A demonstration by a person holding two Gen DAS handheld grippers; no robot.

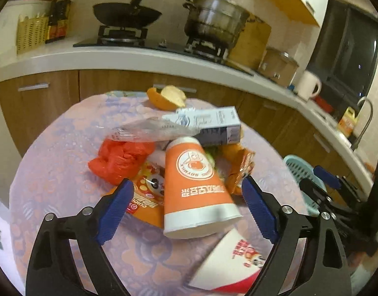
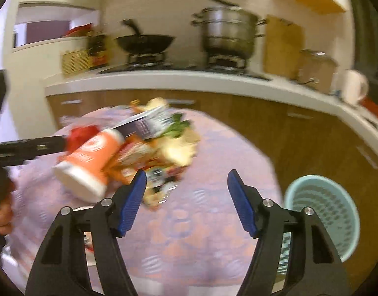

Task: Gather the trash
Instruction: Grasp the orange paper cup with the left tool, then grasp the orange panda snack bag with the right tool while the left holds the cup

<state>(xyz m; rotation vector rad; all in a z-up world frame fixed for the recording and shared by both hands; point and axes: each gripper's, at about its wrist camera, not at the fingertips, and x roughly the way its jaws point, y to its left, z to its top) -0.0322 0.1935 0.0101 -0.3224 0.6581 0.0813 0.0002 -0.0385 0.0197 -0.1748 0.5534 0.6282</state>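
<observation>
Orange paper cup (image 1: 197, 187) lies on its side on the table (image 1: 53, 172), long axis running toward me and away: white rim end nearest my left gripper (image 1: 186, 206), narrower base pointing back at the stove counter. Print on it reads upside down from here. My left fingers (image 1: 115, 212) are spread wide, one on each side of the cup's rim end — not touching it, holding nothing.

Beyond the cup's base, one blue-and-white carton (image 1: 208, 123) lies crosswise, long axis left to right. Left of the cup: one crumpled red plastic bag (image 1: 119, 157), one clear plastic wrapper (image 1: 149, 130) draped over the top. Behind the carton, orange peel (image 1: 166, 97), two pieces at least. Right of the cup, an orange foil wrapper (image 1: 240, 170). Under the cup, a printed snack packet (image 1: 147, 192), mostly covered. Nearer me than the cup, a red-and-white paper piece (image 1: 233, 259), cut off by my own finger.

My right gripper (image 2: 186, 202) hangs wide open too, empty, over bare cloth just right of the pile. One pale blue basket (image 2: 322, 214) stands right of the table, partly behind my right finger.

Right wrist view is smeared; the heap beyond the cup is hard to sort there, so the count comes from the left view.
</observation>
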